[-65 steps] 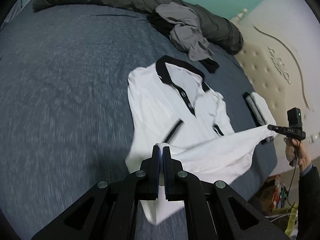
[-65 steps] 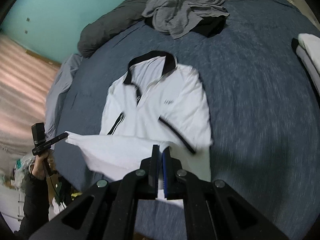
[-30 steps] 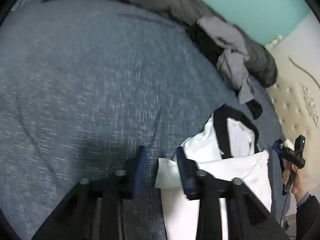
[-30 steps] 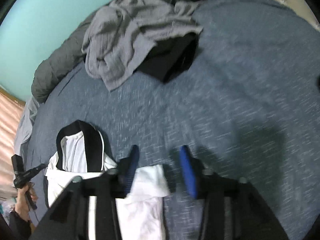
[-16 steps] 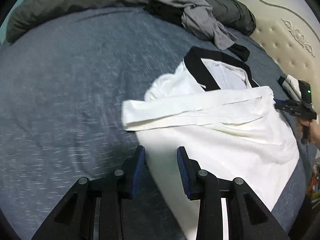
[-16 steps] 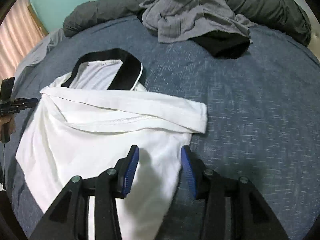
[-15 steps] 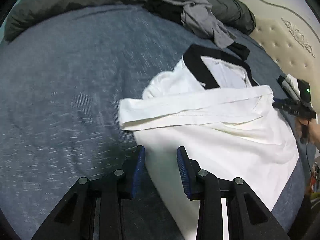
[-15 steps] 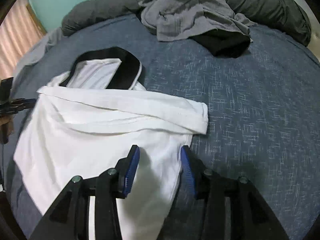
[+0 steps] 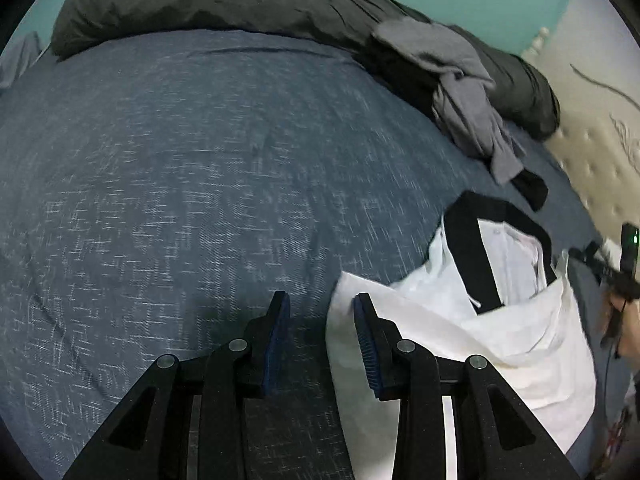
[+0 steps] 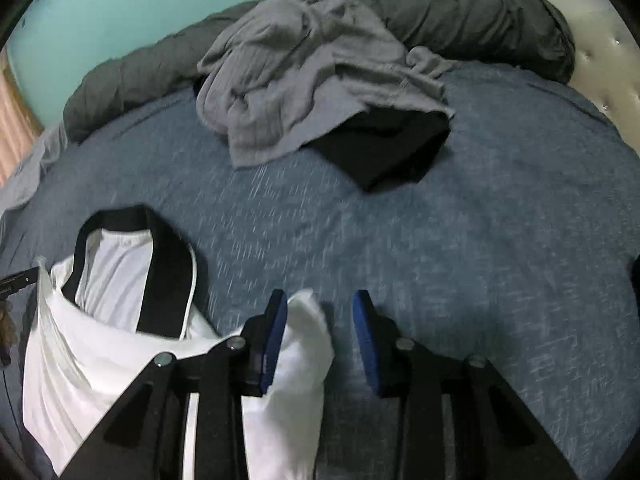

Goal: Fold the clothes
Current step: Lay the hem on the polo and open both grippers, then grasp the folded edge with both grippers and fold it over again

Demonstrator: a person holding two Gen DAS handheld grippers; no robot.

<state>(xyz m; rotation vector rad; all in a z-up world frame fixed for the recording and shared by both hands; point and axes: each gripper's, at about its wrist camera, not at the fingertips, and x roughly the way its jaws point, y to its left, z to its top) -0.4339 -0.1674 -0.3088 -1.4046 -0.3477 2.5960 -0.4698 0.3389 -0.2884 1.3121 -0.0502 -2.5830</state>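
A white polo shirt (image 9: 500, 332) with a black collar (image 9: 468, 256) lies folded in half on the blue bedspread, its hem lying just below the collar. My left gripper (image 9: 322, 304) is open, its right finger at the shirt's left folded corner. In the right wrist view the shirt (image 10: 120, 340) lies at lower left with its collar (image 10: 168, 272) showing. My right gripper (image 10: 320, 304) is open, and the shirt's right folded corner lies between its fingers, against the left one. The right gripper also shows at the far right of the left wrist view (image 9: 592, 258).
A crumpled grey garment (image 10: 312, 72) lies on a black garment (image 10: 388, 148) at the far side of the bed. A dark grey rolled duvet (image 9: 224, 4) runs along the far edge. A cream padded headboard (image 9: 600, 152) stands at the right.
Both grippers carried the shirt's bottom hem up to the collar and opened, letting it go. Since half a second ago both have dropped low to the folded corners, jaws still open.
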